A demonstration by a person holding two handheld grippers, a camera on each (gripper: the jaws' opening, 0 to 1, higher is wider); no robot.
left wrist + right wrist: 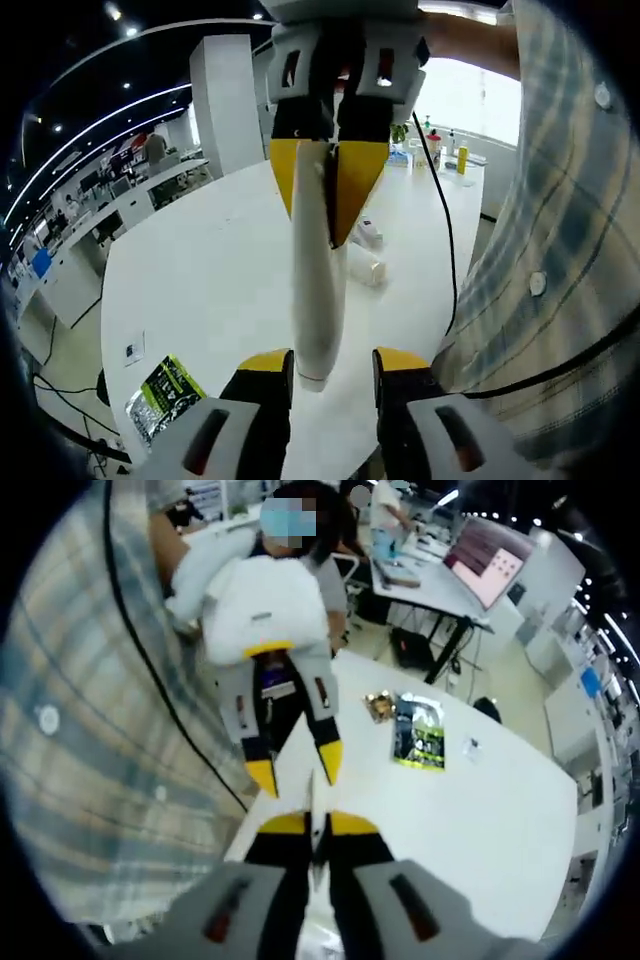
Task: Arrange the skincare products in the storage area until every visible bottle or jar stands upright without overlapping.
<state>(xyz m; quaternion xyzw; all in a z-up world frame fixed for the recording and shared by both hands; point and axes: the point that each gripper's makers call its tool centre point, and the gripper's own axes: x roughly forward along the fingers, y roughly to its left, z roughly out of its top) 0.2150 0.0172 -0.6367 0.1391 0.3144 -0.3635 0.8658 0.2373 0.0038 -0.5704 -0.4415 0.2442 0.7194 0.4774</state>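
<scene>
A long white tube (318,300) hangs in the air above the white table (200,270). My right gripper (330,185) comes in from the top of the left gripper view, its yellow jaws shut on the tube's upper part. The tube's lower end sits between the yellow fingertips of my left gripper (332,365), which is open around it. In the right gripper view, my right gripper (317,825) pinches the tube's thin edge (316,802), and the left gripper (295,768) stands open just beyond it. Two small white containers (366,252) lie on their sides on the table.
Green and black packets (165,392) (420,735) lie near the table's edge. Several bottles (440,150) stand at the far end. A black cable (447,230) runs along a person's plaid shirt (560,250). A seated person (275,590) and a desk with a monitor (485,560) are beyond the table.
</scene>
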